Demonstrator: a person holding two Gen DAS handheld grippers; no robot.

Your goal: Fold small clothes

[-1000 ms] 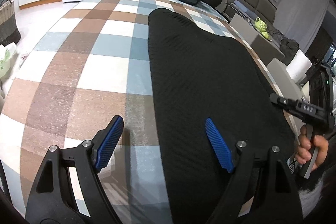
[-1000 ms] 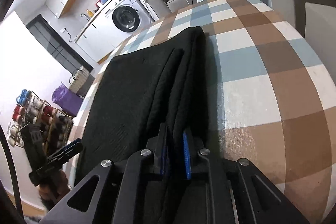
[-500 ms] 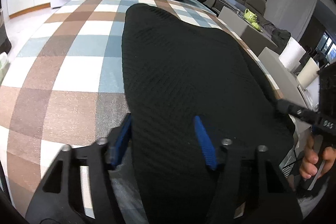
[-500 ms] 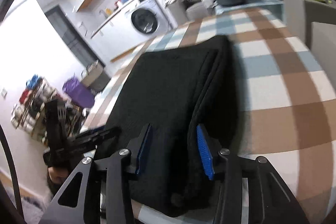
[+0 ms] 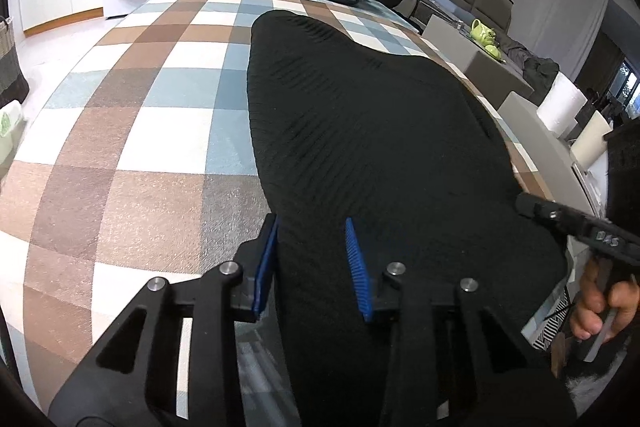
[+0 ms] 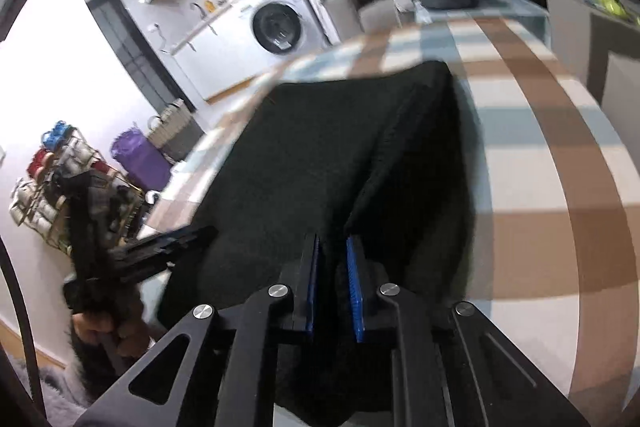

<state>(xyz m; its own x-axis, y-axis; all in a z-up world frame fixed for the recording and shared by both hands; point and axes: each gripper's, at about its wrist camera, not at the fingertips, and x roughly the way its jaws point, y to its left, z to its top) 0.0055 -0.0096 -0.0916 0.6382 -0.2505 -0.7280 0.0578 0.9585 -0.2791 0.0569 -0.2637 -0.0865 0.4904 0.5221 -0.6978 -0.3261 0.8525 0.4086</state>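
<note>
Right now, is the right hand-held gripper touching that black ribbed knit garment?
Touching. The right wrist view shows the right hand-held gripper with a fold of the black ribbed knit garment pinched between its blue pads.

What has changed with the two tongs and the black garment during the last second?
The left tongs narrowed from wide open and now straddle the near left edge of the black garment, not yet pinching it. The right tongs, shut on the folded right edge a second ago, opened and have narrowed again around that fold; full closure is unclear. The garment stayed spread on the checked cloth.
</note>
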